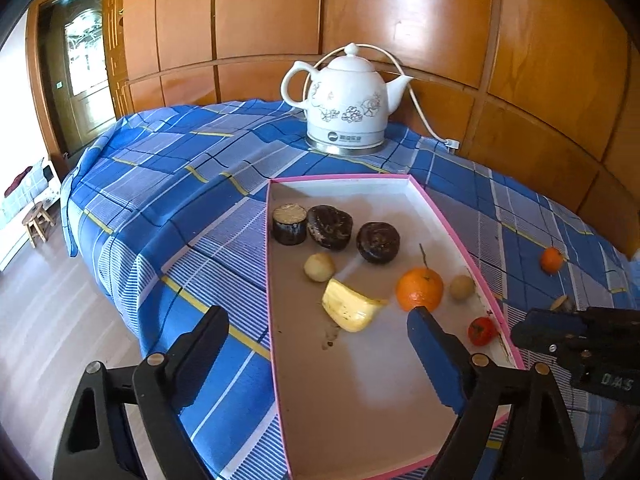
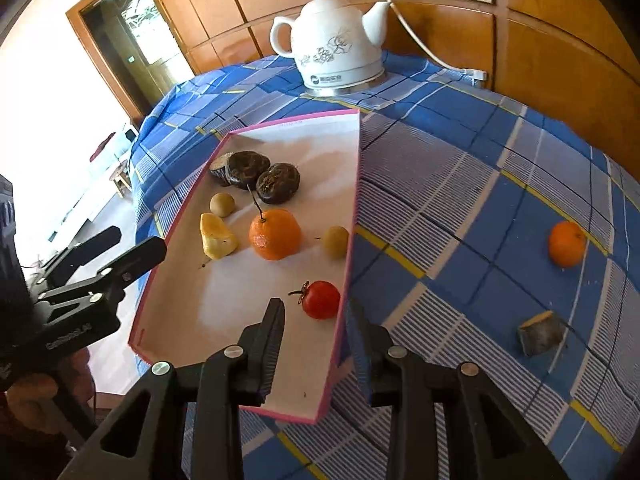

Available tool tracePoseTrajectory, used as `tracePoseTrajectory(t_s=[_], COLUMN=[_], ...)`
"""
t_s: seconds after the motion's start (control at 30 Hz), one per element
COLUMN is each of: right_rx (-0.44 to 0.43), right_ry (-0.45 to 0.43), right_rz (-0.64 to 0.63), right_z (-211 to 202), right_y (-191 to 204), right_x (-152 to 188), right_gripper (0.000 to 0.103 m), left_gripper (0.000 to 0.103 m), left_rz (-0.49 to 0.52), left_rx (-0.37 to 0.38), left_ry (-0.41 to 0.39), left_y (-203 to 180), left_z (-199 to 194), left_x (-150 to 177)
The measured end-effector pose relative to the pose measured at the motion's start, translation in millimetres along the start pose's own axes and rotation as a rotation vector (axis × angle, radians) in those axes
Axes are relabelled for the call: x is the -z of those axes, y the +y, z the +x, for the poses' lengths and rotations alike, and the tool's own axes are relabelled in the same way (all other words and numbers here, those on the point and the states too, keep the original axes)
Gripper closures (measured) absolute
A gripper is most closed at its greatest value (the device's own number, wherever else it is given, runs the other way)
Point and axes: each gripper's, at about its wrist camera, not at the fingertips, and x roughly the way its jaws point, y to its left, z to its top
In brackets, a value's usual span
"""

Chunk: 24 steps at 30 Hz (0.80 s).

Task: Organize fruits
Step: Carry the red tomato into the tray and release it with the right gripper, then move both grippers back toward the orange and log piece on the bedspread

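Grippers point(image 2: 316, 320) point(image 1: 316, 328) tilt downward over the tray point(image 2: 280, 136).

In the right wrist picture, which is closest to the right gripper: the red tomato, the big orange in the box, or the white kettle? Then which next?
From the right gripper:
1. Red tomato, just ahead, inside the box.
2. Big orange, mid-box.
3. White kettle, far end of the table.

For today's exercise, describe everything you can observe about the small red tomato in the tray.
The small red tomato is round, glossy and smooth, with a dark stem and curled calyx at its left side in the right wrist view. It looks whole and unbruised. It rests on the pale floor of the pink-edged tray, close to the right-hand wall, apart from the other fruit. Nothing grips it.
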Motion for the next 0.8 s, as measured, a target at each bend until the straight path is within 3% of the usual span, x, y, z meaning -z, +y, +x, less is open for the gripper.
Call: tracePoseTrajectory(t_s=[0.8], right_rx=[0.111], right_ry=[-0.048], right_rz=[0.035], right_z=[-45], right_y=[-45], right_x=[11], right_gripper=[0.071], left_gripper=[0.014], left_rz=[0.096], left_rx=[0.046], left_ry=[-0.012], left_y=[-32], left_z=[-11], left_x=[5])
